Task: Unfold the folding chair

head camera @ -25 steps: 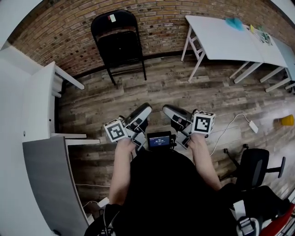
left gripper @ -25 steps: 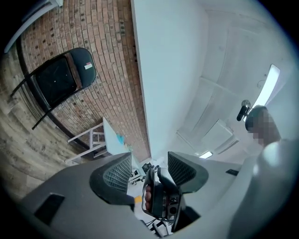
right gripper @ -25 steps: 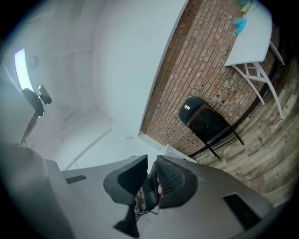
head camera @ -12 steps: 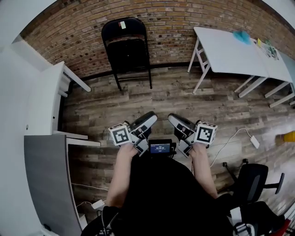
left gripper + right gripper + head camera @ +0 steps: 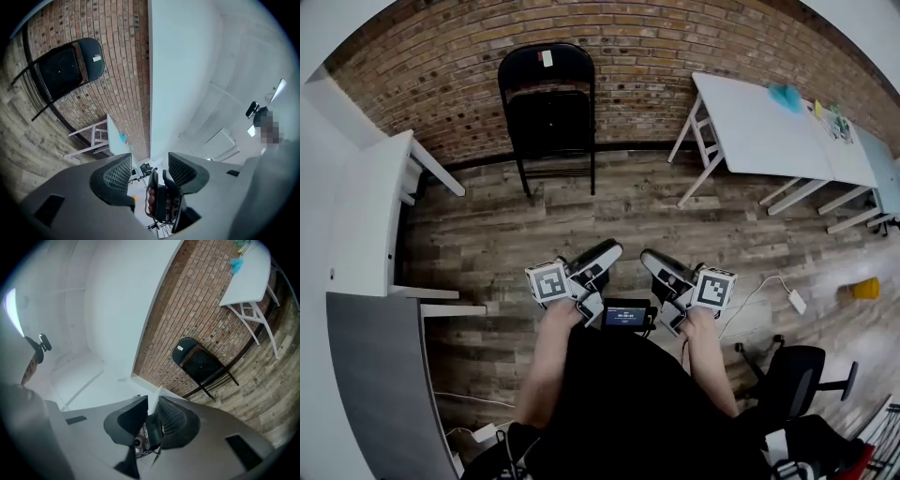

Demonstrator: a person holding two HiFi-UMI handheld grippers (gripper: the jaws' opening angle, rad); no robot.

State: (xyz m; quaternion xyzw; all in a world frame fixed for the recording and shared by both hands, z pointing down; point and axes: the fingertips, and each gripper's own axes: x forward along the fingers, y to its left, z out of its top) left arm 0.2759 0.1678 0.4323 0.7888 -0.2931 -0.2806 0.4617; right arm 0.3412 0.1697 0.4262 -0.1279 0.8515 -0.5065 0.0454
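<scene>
Currently the folding chair (image 5: 548, 103) stands folded at the far edge of the wood floor (image 5: 656, 206), against the brick wall (image 5: 647, 47), well apart from both grippers. The left gripper (image 5: 607, 251) has its jaws wide, with nothing between them. The right gripper (image 5: 652, 261) has its jaws narrow with a slim gap, also empty. A white table (image 5: 759, 112) stands right of the chair.
</scene>
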